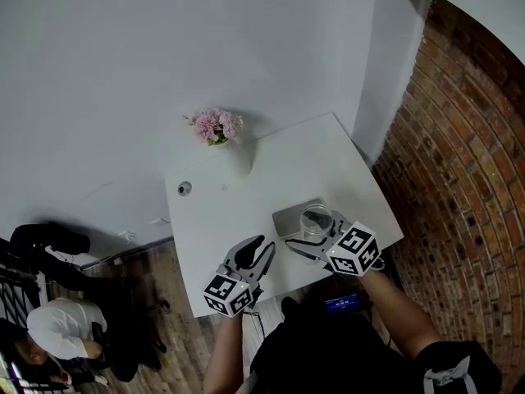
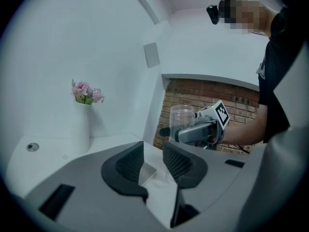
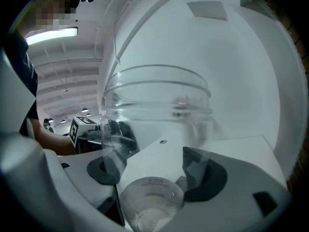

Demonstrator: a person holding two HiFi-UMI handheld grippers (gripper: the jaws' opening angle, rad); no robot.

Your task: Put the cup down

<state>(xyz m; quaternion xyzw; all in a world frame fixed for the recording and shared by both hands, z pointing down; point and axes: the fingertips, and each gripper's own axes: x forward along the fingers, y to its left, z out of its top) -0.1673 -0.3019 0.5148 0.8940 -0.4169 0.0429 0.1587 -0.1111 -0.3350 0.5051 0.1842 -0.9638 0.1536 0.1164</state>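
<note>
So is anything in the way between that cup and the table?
Nothing visible. The clear cup, gripped by the right tool, is over a flat grey pad on the white table; the flower vase and left tool stand aside.

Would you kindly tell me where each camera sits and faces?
Head view: on the person's head, looking steeply down at the table; both forearms show.
Left gripper view: on the left claw, facing the right claw; own open jaws show.
Right gripper view: on the right claw, facing across the table; jaws hold the cup.
All three share the cup.
</note>
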